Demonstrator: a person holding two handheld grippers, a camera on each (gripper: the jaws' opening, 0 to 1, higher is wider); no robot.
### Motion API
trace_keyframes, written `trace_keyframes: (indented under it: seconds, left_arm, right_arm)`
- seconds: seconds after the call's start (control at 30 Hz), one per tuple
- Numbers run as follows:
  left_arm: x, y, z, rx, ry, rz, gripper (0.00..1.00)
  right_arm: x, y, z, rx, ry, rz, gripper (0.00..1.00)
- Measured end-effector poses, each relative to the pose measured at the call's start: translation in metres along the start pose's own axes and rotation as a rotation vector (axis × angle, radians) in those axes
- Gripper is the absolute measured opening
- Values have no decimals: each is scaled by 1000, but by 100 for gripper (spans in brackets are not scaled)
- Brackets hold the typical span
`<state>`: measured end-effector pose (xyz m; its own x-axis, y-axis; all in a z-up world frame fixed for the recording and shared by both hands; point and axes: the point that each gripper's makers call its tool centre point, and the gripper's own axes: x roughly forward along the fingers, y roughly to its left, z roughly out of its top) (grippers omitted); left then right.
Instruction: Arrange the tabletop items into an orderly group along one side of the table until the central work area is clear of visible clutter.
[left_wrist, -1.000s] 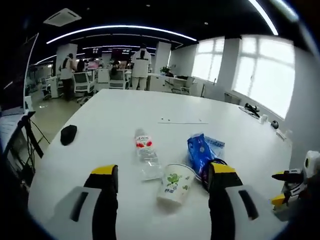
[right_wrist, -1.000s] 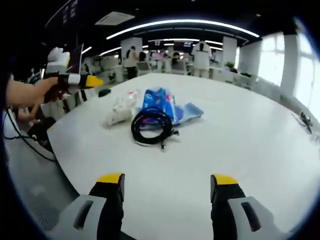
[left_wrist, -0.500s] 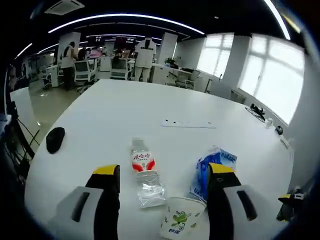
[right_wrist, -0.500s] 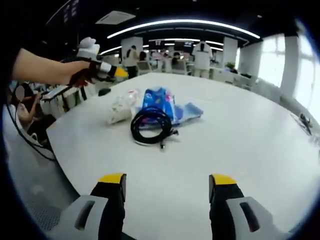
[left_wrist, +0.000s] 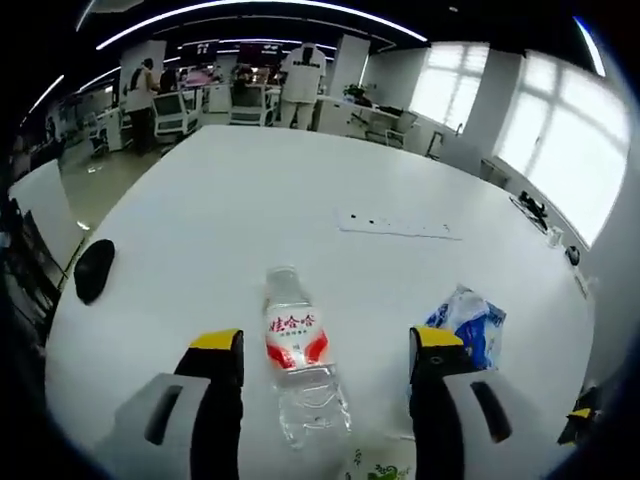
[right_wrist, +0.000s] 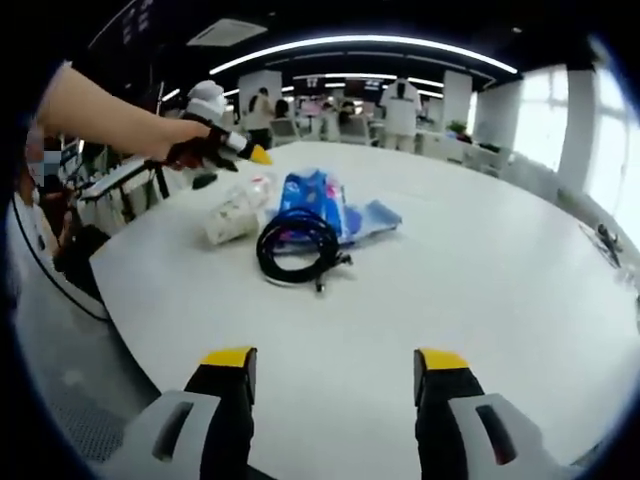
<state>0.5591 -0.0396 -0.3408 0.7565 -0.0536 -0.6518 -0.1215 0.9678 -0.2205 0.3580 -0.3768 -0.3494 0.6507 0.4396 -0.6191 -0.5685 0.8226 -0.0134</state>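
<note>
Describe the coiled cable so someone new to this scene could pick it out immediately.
On the big white table, find the cluster of items towards the far left edge. The black cable lies coiled in front of the blue packet, beside the paper cup: the only black loop there.

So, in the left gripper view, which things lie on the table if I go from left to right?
Black mouse → water bottle lying between the jaws → blue packet.
</note>
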Motion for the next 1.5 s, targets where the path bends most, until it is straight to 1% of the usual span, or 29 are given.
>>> trace_keyframes:
  seconds: [0.13,0.2,0.33,0.37,0.4,0.47,0.57,0.63,0.73,0.83,0.93,1.0,1.03,1.07,1.1,1.13,1.17,1.3,1.33,1.4,1.5]
  left_arm:
    - [17,4,-2,6,26,18,66]
    - [12,-2,-6,0,33,26,67]
    - [17,1,-17,-34,54,52,66]
    - [18,2,-21,-41,72,59,66]
    - [19,2,-26,-33,90,67,65]
    - [22,3,-30,-19,99,74,64]
    - [24,5,-29,-21,96,83,63]
    - [29,6,-28,-57,94,82,64]
    - [32,9,-28,-63,95,95,63]
    - [36,7,-29,-74,95,90,61]
    - [38,8,-32,-55,105,98,59]
    - [38,9,-34,-56,116,97,58]
    - [42,6,-35,-51,112,75,57]
    - [42,10,-37,-48,118,100,56]
    - [43,11,-36,-10,108,92,53]
    - [43,11,-37,13,115,92,50]
    - [45,9,-35,10,111,83,49]
    - [50,13,-35,40,118,107,48]
    - [49,13,-35,50,113,109,47]
    - [50,15,-35,84,127,105,46]
    - [48,17,-34,69,137,101,44]
  right_arm:
    - [1,1,-2,-7,6,5,64]
    - [2,1,-3,-8,8,7,63]
    - [2,2,-4,-10,14,8,63]
    - [2,2,-4,-10,15,8,63]
    - [2,2,-5,-11,16,8,62]
    - [3,2,-5,-12,18,10,62]
    - [3,2,-6,-11,20,11,62]
    - [3,3,-6,-10,22,11,62]
    - [2,3,-5,-5,23,11,61]
    - [2,3,-4,0,19,14,61]
    - [3,6,-5,-3,24,25,61]
    - [2,5,-3,-3,17,22,61]
    - [2,5,-3,-3,17,23,60]
    - [2,5,-3,3,16,21,60]
    - [2,4,-3,7,18,20,60]
    - [2,4,-4,11,19,20,60]
    - [2,3,-4,14,19,19,60]
    - [2,4,-3,7,20,24,59]
    - [2,5,-4,10,20,26,60]
    - [2,3,-2,22,10,24,59]
    - [1,0,-1,31,5,11,59]
